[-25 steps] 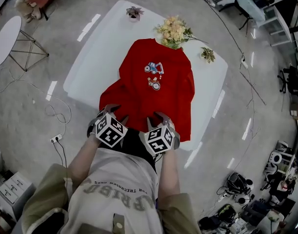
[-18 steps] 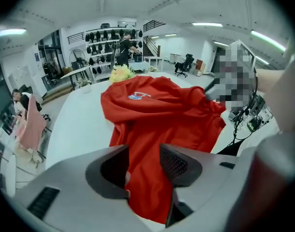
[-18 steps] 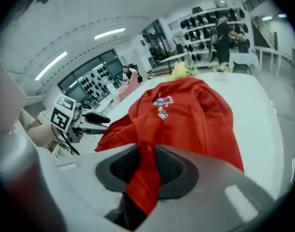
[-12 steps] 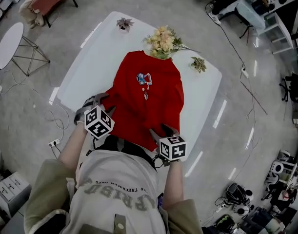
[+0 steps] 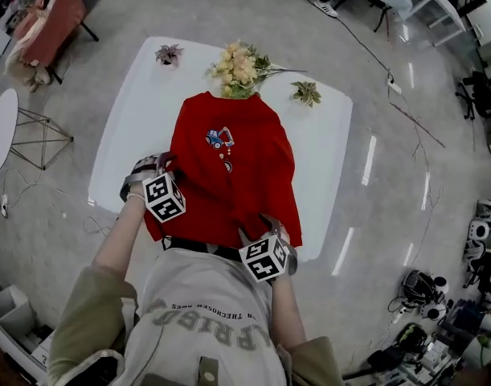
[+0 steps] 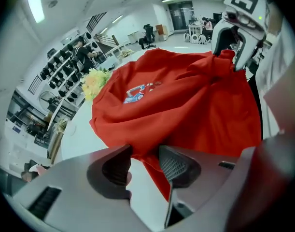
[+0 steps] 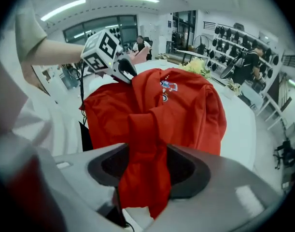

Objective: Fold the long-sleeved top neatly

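A red long-sleeved top [image 5: 229, 163] with a small printed picture on the chest lies on the white table [image 5: 325, 143], its collar at the far end. My left gripper [image 5: 153, 167] is at the top's left edge, shut on a fold of the red fabric [image 6: 137, 144]. My right gripper [image 5: 261, 227] is at the near hem. Its jaws have just been opening, and a bunched strip of red cloth [image 7: 147, 144] still hangs between them. Each gripper shows in the other's view: the right gripper [image 6: 228, 57] and the left gripper [image 7: 132, 77] both touch the cloth.
A bunch of pale flowers [image 5: 239, 67] lies just beyond the collar. Two small potted plants [image 5: 169, 53] [image 5: 307, 93] stand at the far edge. A round side table [image 5: 0, 127] and a red-draped chair [image 5: 48, 18] stand on the floor to the left.
The left gripper has moved from the near hem up along the top's left edge, rolling as it went. The right gripper has shifted a little right at the hem. The top's lower left now looks narrower.
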A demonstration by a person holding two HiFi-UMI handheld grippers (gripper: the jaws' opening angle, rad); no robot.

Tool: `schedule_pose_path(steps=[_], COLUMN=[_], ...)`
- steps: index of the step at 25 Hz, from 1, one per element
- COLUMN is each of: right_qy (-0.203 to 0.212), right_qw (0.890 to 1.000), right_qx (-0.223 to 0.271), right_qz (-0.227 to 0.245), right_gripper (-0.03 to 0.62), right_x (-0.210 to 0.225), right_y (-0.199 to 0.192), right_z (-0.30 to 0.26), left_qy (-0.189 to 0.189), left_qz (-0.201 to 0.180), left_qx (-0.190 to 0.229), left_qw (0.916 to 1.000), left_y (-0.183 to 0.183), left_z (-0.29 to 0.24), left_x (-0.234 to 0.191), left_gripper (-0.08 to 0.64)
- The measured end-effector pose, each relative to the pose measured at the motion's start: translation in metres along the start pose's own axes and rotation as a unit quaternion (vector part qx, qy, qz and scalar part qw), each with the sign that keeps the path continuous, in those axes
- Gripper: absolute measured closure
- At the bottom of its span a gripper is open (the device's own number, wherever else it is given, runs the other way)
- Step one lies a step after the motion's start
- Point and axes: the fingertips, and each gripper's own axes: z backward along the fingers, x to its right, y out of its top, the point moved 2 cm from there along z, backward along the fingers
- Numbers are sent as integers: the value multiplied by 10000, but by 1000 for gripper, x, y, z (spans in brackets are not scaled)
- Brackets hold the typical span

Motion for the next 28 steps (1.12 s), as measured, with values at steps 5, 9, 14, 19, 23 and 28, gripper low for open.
schedule_pose_path(steps=[5,9,14,19,23,28], right_qy=[-529,-355,292,18,-680,-241], right_qw=[9940,9637,8547,7724,8176,9211], right_qx=[283,993,2274,1887,1186,1303], right_qz=[-910,-2454,-4658,-6064,-5594,-3660], right_gripper=[551,573,580,591,589,297], right_x=[4,5,0,3,3,-7], right_y=[10,13,9,-51,-72,-10], right_z=[-3,23,63,38,36,51], left_qy=[-224,-363,-481,-536,-710,-1111], left_qz=[-280,-687,-1481,-1868,-1699,-1253], left_qx=[444,722,813,551,497,821], left_qw=[9984,9944,9845,9794,9816,9825], left_y=[-7,-15,-29,-52,-56,-26], left_z=[0,11,19,-1,0,47], left_x=[-7,-21,-38,-48,-48,-44], left_gripper=[440,481,493,494,472,262])
